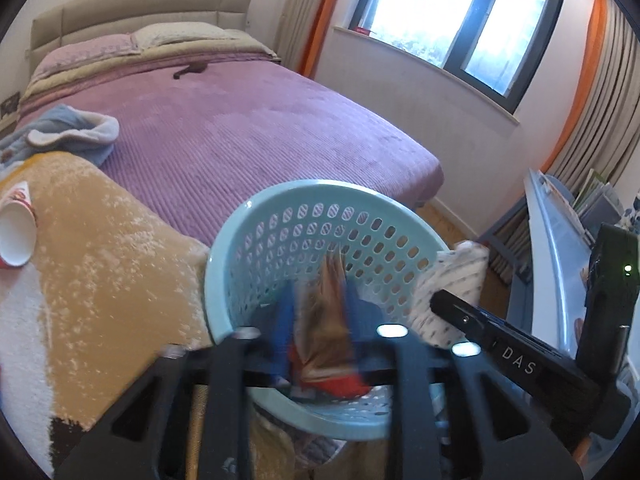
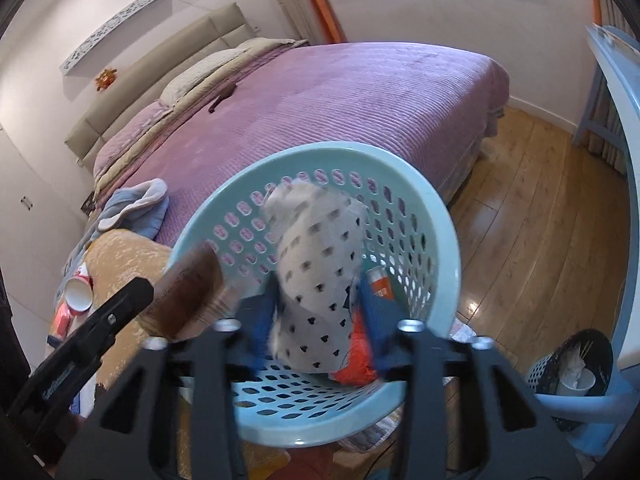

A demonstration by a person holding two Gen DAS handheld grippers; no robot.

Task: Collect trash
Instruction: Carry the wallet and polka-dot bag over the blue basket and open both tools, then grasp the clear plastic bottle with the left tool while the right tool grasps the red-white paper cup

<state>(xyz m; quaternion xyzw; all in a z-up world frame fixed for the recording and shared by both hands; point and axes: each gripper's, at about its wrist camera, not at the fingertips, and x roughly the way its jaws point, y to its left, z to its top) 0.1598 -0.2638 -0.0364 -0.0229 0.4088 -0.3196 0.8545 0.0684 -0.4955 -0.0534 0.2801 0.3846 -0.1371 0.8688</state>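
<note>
Bedside, both tools pinch trash over the basket (image 2: pixel 416 184): left tool (image 1: pixel 320 332) a wrapper (image 1: pixel 324 320), right tool (image 2: pixel 316 320) spotted paper (image 2: pixel 316 280).

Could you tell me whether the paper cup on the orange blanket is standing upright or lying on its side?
On its side. The paper cup lies tipped on the orange blanket, its open white mouth facing the camera in both views.

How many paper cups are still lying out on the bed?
1: a paper cup lies on its side on the tan blanket at the bed's near corner, left of the teal basket. Others may be hidden under the bedding.
</note>
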